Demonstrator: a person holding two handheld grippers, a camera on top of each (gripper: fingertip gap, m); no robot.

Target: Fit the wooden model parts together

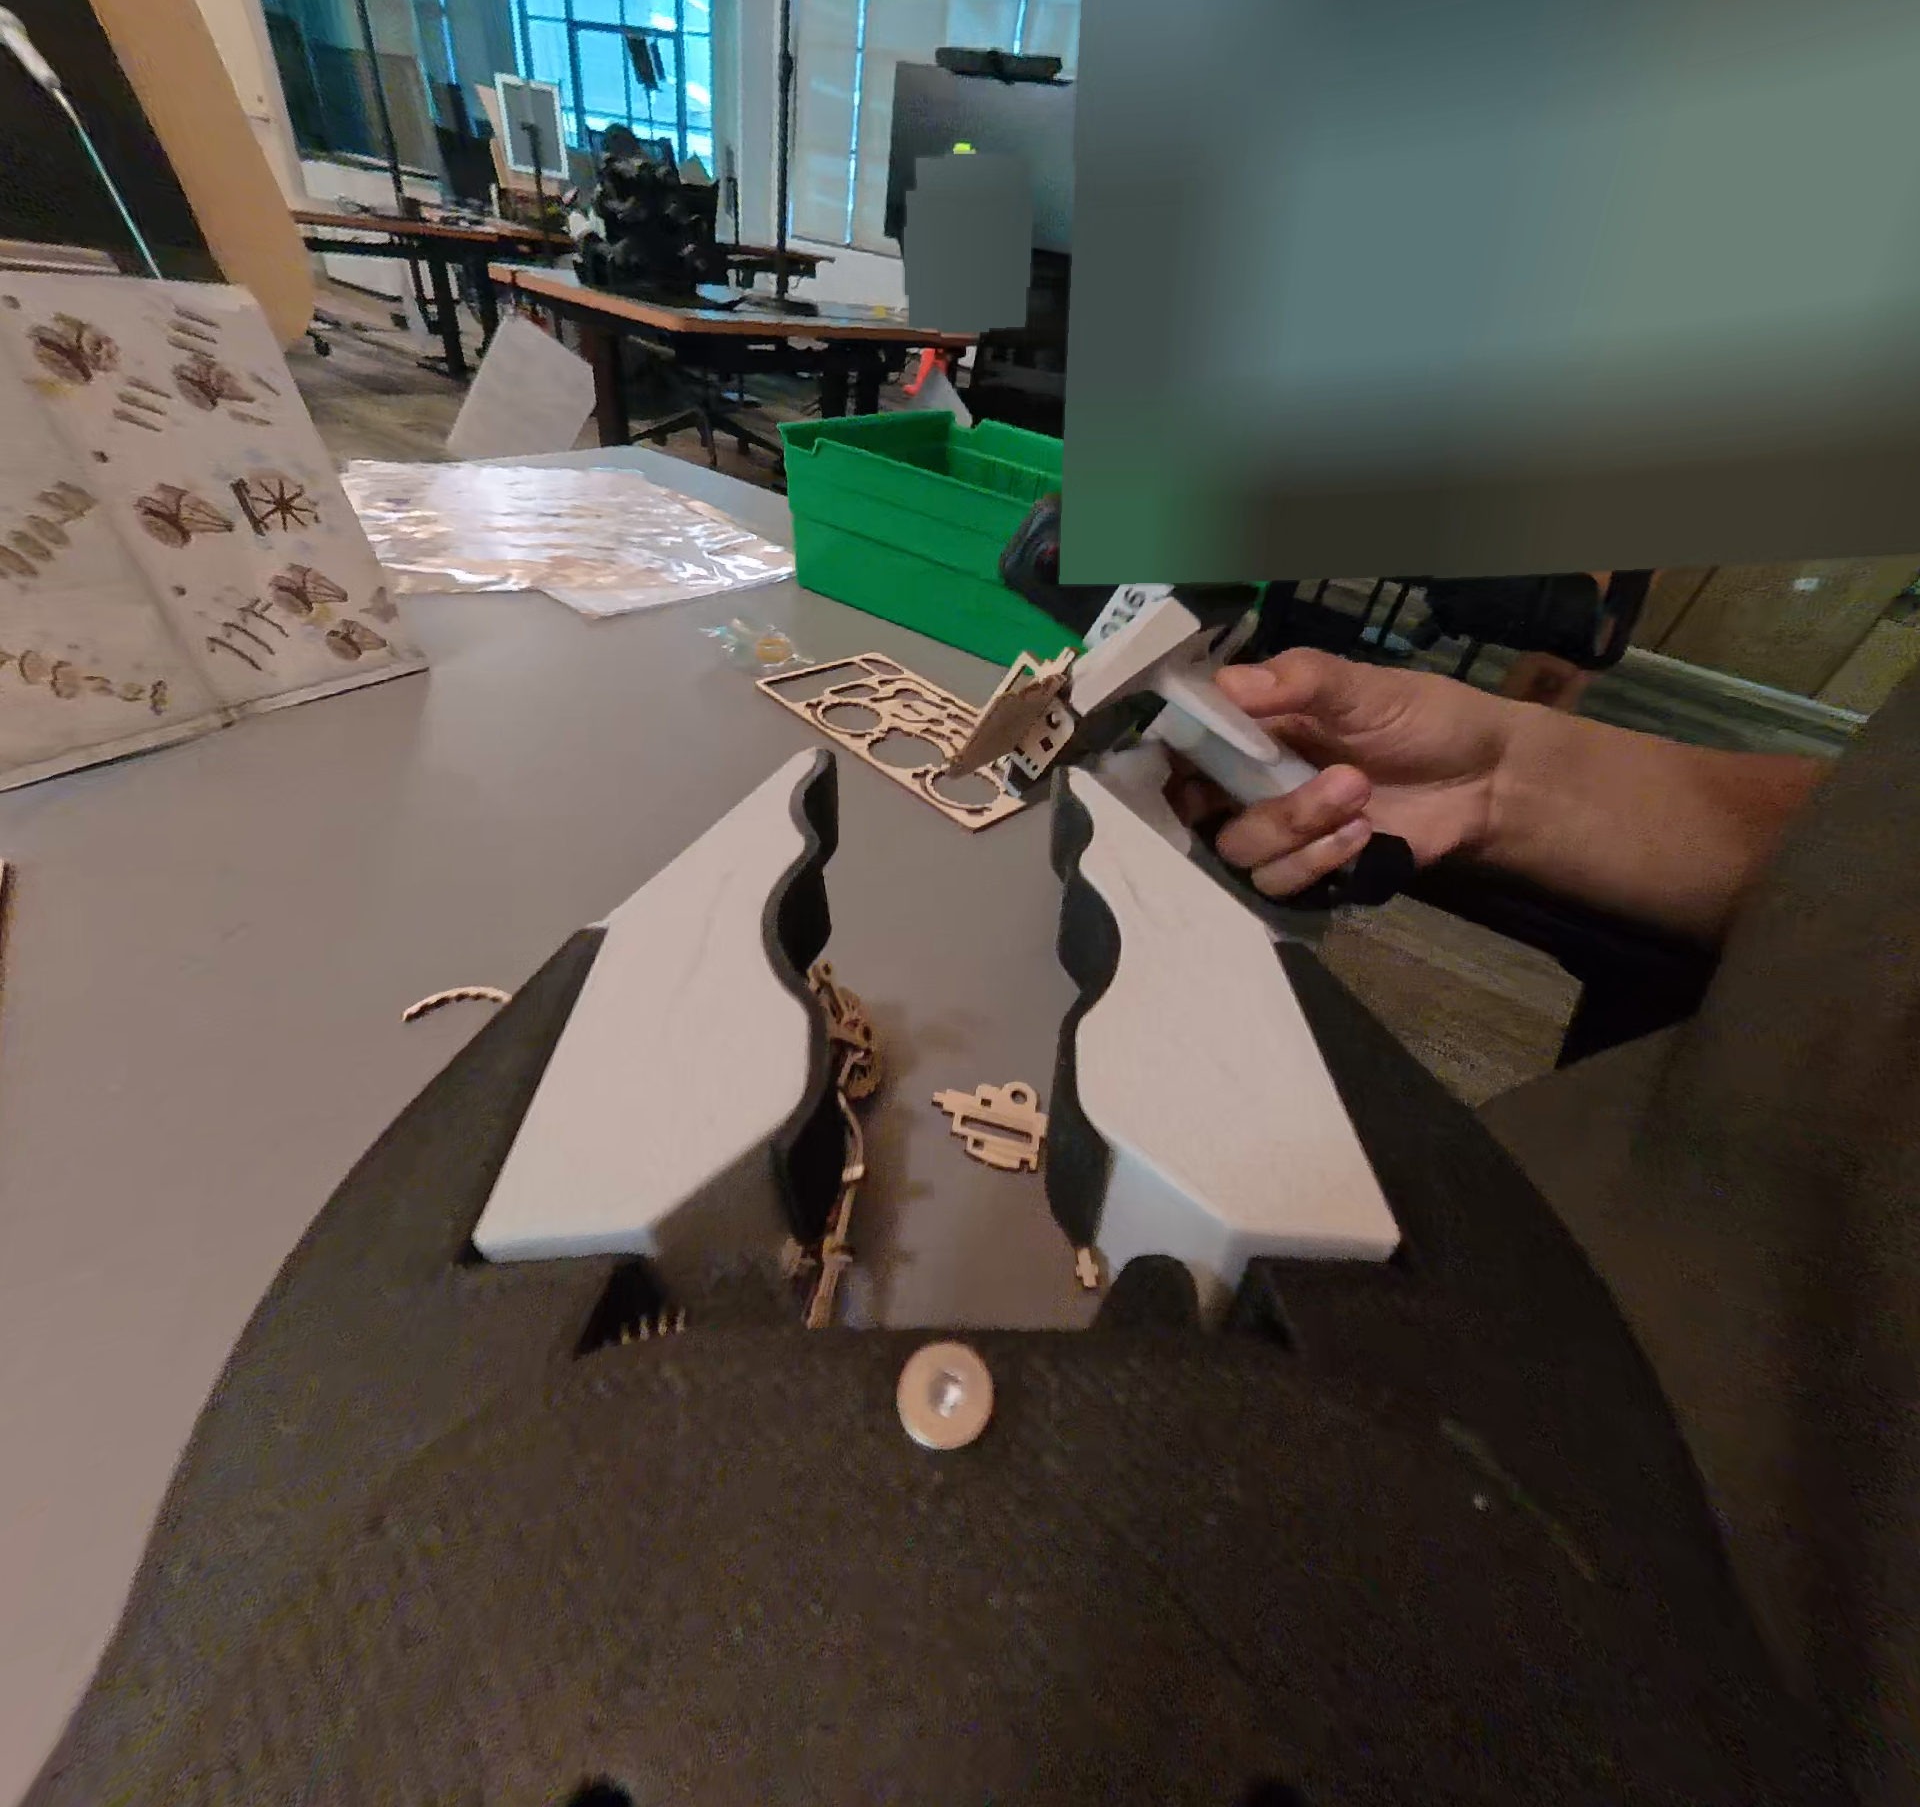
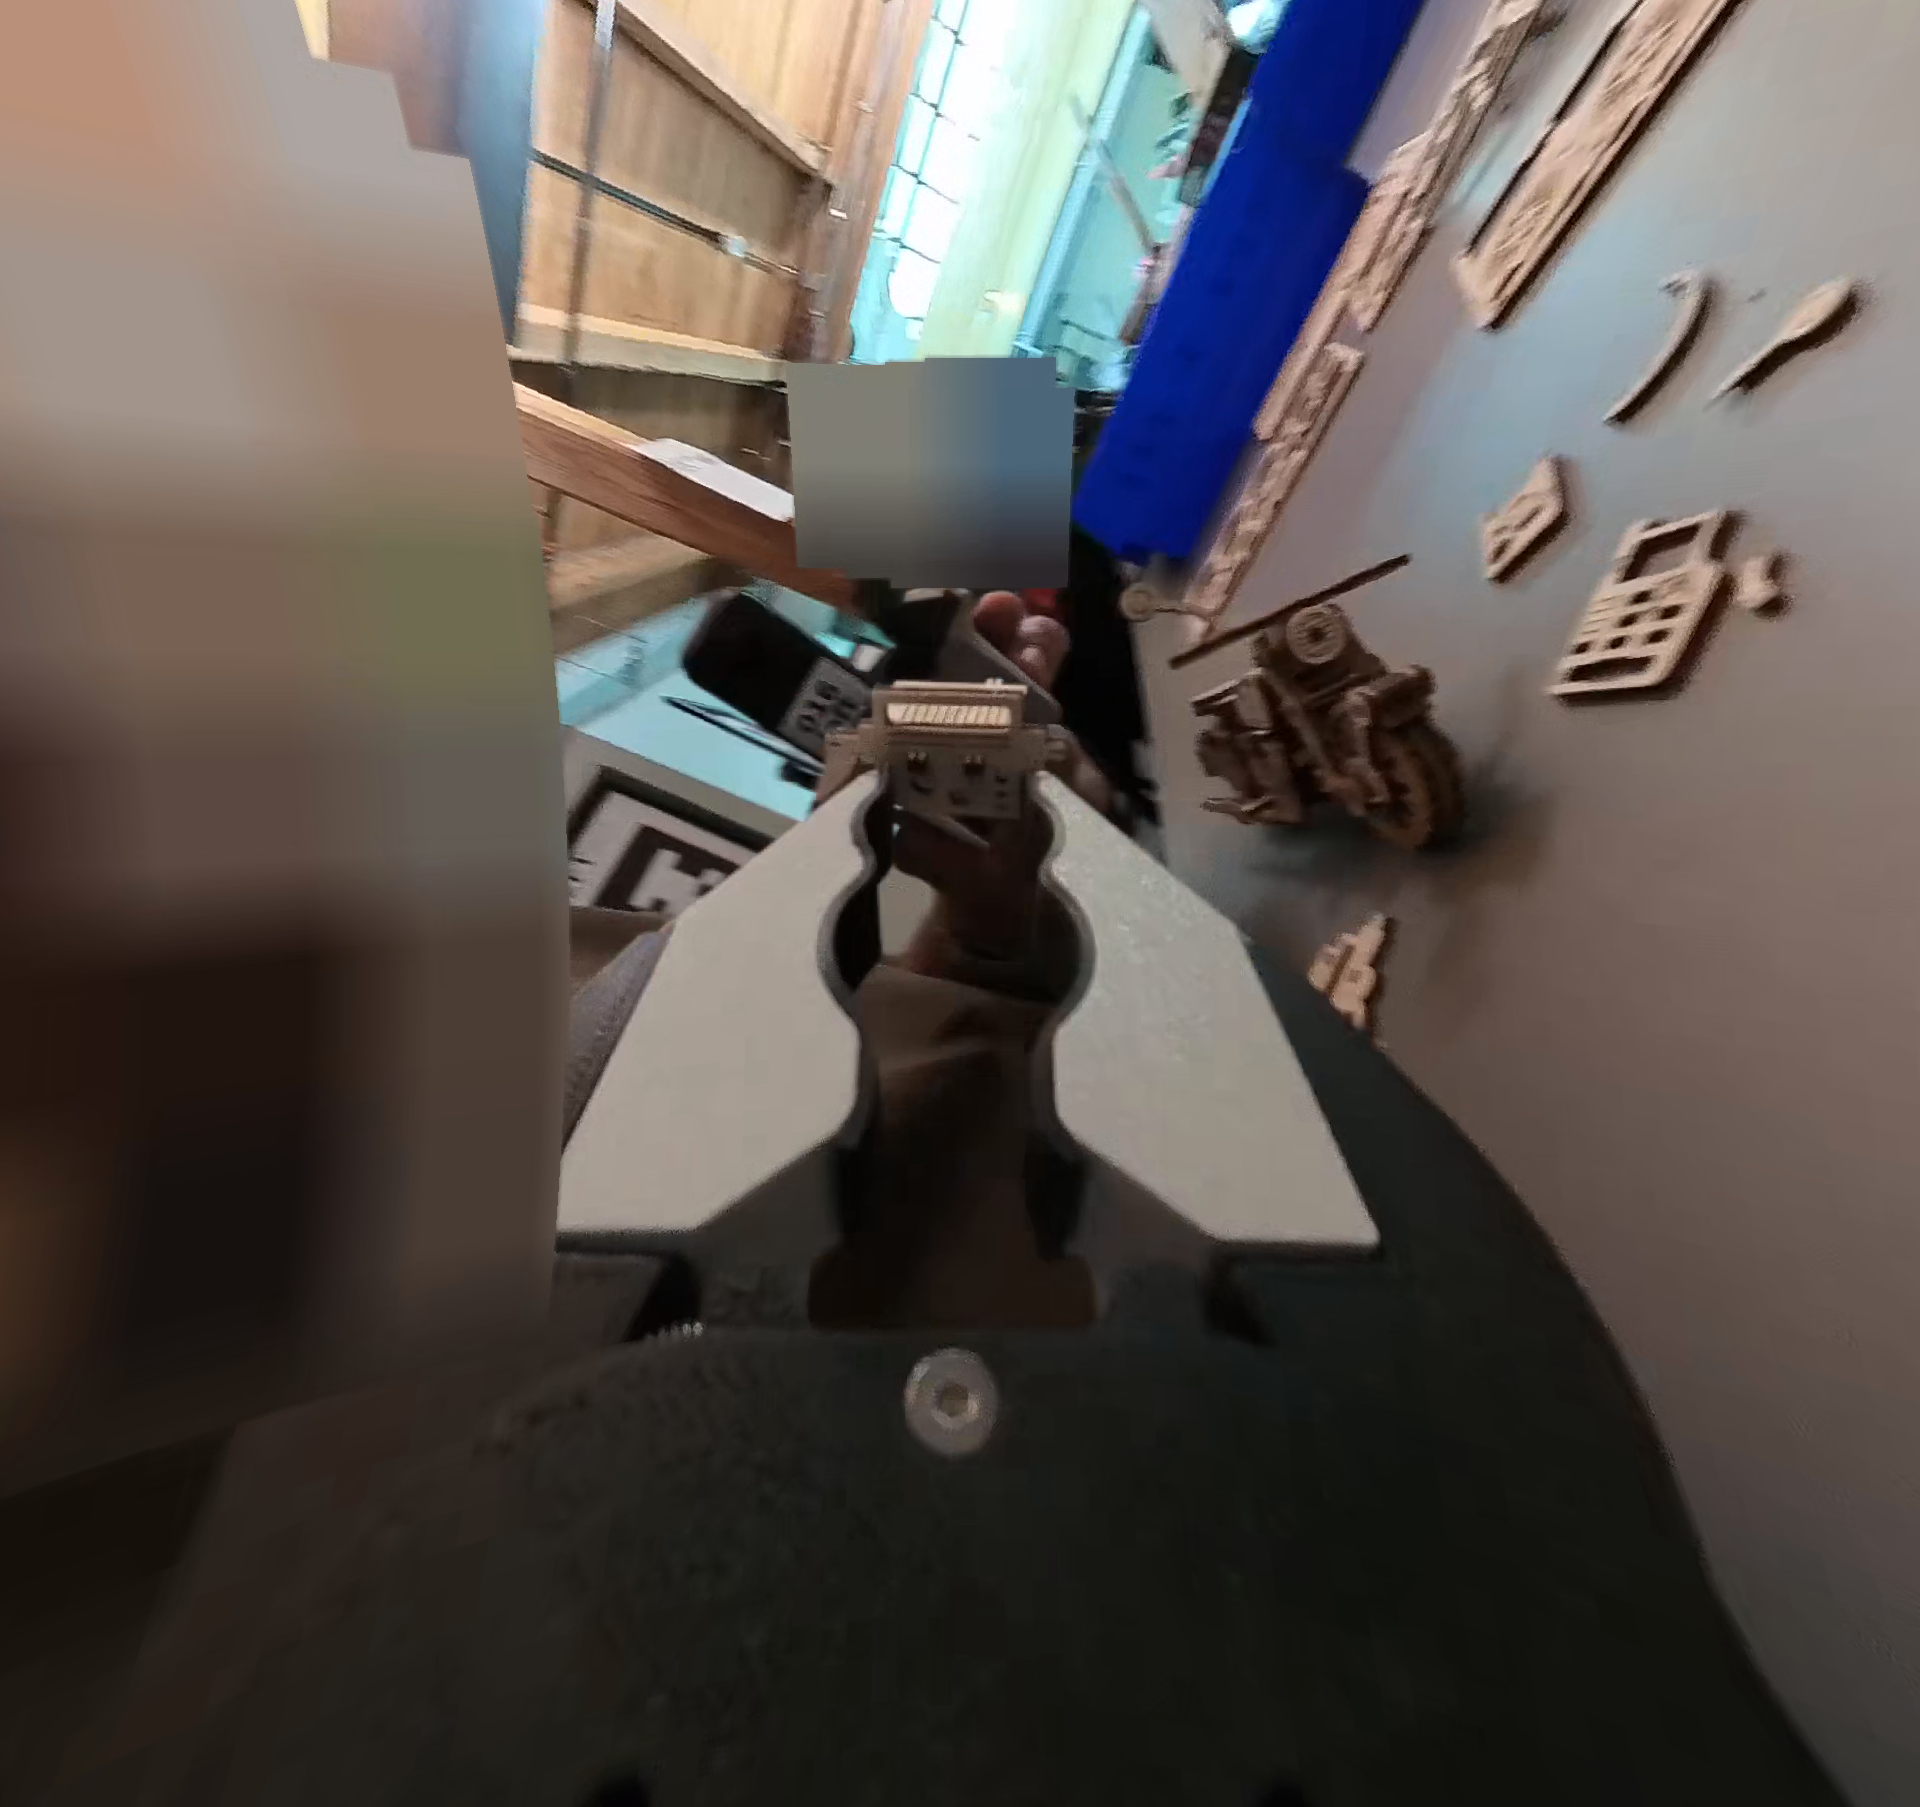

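Right gripper, frame centre, pinches a small wooden sub-assembly. Left gripper gapes wide, empty, above loose wooden pieces on grey table.

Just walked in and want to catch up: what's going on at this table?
A person is building a wooden model with two handheld grippers. The right gripper is shut on a small wooden assembly, held up off the grey table. The left gripper is open and empty above loose wooden pieces. A partly built wooden motorcycle stands on the table, with a punched-out part sheet and a green bin nearby.
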